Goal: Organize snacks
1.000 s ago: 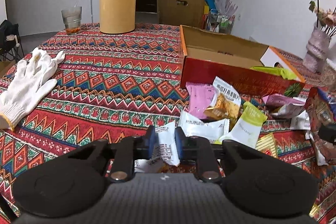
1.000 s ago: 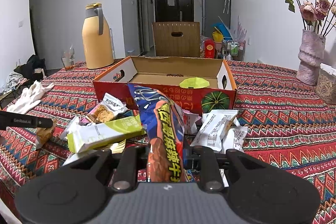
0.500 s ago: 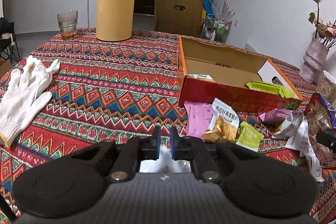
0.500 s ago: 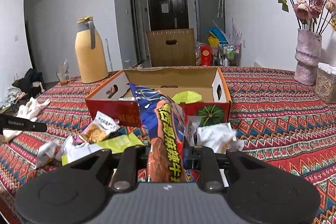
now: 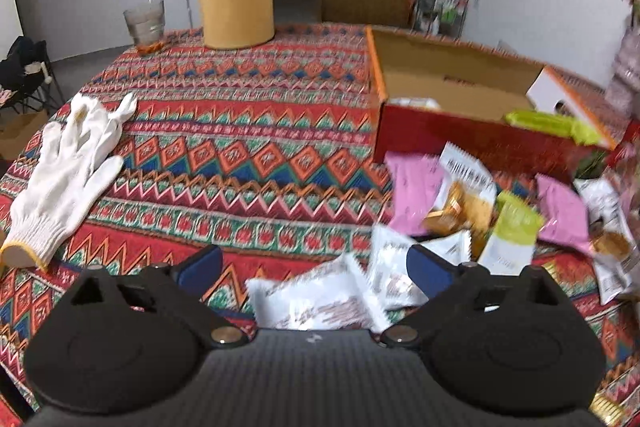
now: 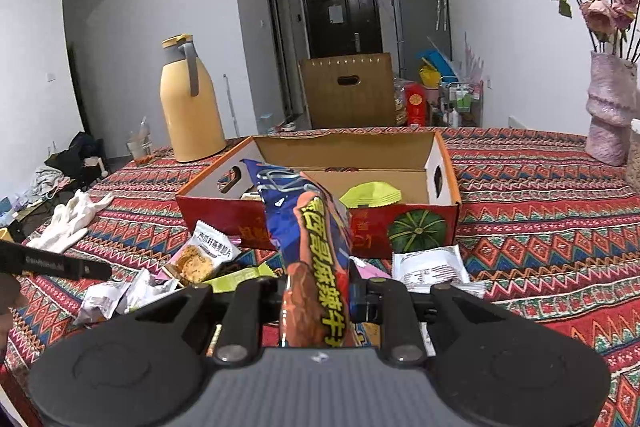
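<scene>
The patterned bench (image 6: 540, 195) fills both frames, with the open red box (image 6: 420, 223) at centre. Right fingers (image 6: 318, 301) clamp a blue sausage packet (image 6: 316, 247), lower centre. Left fingers (image 5: 316, 265) gape wide over a white packet (image 5: 316, 299).

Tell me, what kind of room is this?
Probably a lived-in home's dining or living room: a table under a colourful zigzag-patterned tablecloth, a tall grey fridge beside a dark front door, and a yellow thermos jug.

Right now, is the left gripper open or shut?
Open. In the left wrist view the left gripper has its blue fingers spread wide, with a white snack packet lying loose on the tablecloth between them.
</scene>
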A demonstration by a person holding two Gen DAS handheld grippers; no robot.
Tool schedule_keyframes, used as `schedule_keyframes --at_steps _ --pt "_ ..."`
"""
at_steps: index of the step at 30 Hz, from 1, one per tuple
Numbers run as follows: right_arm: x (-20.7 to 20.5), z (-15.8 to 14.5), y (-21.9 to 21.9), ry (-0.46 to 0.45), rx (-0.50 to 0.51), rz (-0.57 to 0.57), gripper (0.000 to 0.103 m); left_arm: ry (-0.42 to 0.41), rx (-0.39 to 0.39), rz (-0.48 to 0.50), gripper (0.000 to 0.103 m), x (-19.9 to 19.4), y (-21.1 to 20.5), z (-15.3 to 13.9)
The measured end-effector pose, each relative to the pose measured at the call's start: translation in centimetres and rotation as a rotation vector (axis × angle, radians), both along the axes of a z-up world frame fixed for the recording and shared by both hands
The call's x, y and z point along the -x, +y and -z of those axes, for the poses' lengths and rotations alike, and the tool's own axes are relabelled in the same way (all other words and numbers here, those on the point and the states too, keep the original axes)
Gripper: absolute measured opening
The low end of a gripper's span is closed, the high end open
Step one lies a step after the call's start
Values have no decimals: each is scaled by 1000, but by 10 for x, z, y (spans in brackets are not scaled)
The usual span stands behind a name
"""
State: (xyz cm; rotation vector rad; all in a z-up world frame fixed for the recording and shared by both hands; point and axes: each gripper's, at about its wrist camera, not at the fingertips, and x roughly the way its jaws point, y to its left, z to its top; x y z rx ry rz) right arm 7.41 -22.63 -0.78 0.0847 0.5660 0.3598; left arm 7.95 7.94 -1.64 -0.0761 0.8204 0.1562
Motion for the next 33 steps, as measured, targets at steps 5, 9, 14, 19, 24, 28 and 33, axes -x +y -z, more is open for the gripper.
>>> schedule_keyframes --at_steps 5,9,14,19,24,28,33 --pt "-3 6 1 19 -11 -9 21 93 -5 -61 101 -6 6 15" --pt "-4 9 -1 28 -20 -6 21 129 -1 -95 100 -7 8 23" --pt "-3 12 -3 36 -29 -11 21 167 7 -82 79 -13 0 33" --pt "-3 12 -4 37 -34 -8 21 136 7 -61 47 -10 -6 28" --pt "-2 13 -4 39 -39 -9 21 120 18 -58 25 -7 -6 24" --pt "1 13 -5 38 -42 -11 21 109 19 -56 25 -4 -7 22" --pt "3 12 -7 31 -43 -5 21 71 14 -54 25 -1 -6 15"
